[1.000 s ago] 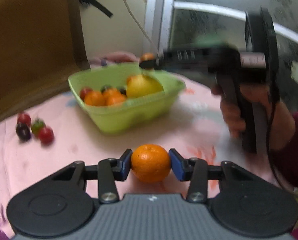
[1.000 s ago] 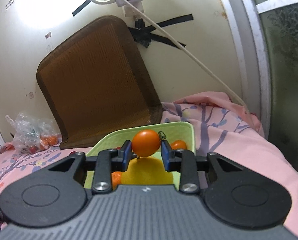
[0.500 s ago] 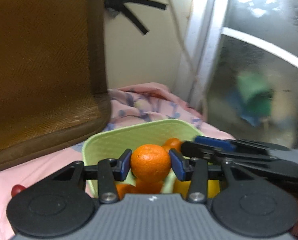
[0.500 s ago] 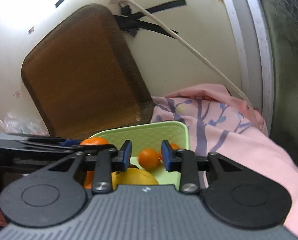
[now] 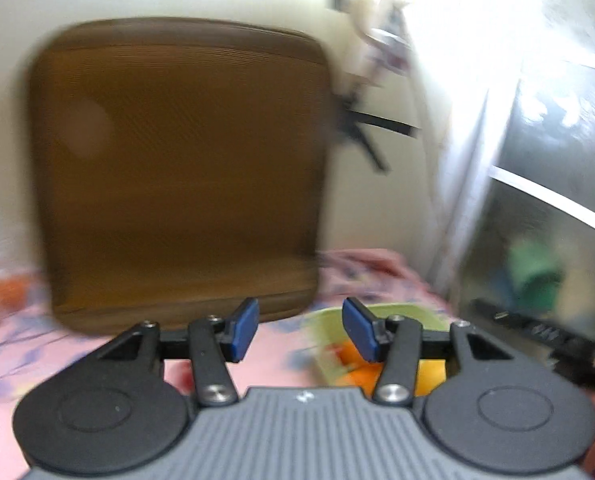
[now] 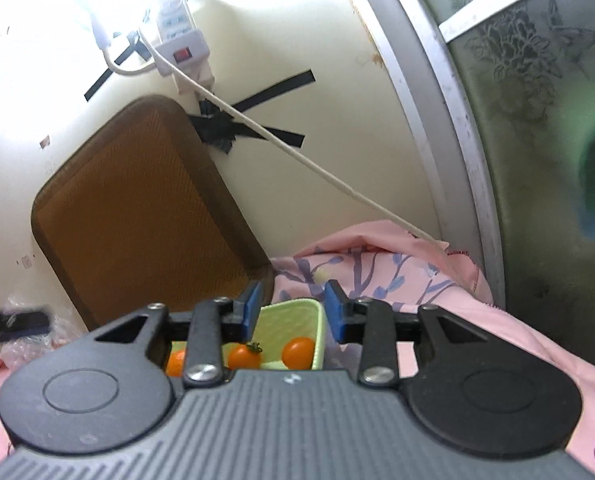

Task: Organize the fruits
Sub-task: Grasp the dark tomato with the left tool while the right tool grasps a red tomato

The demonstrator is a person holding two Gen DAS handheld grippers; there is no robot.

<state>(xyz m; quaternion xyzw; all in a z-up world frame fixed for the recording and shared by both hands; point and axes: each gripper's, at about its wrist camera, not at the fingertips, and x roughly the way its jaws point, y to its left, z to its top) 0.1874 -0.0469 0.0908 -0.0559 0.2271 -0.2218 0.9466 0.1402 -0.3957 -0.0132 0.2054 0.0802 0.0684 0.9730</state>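
Both my grippers are empty right now. The left gripper has its blue pads spread wide with nothing between them, and the right gripper is parted about as far, also holding nothing. The fruit sits in the green bowl on the pink cloth — a small orange tomato with its stem, another one beside it, and a slice of something orange at the left, half hidden by my gripper's arm.

What worries me is the crowding. Both grippers hang near the same bowl, and if I swing either one carelessly I could clip the rim and tip or slide it, or knock one tool against the other. The white cable slanting down the wall to the cloth is another thing to snag.

The left view is smeared, so it gives me only the bowl's edge and orange blurs inside, low and to the right — but it does show the brown cushion whole and a dark tool at the right, probably my other gripper. The right view is sharp and shows the tomatoes singly, plus the power strip on the wall.
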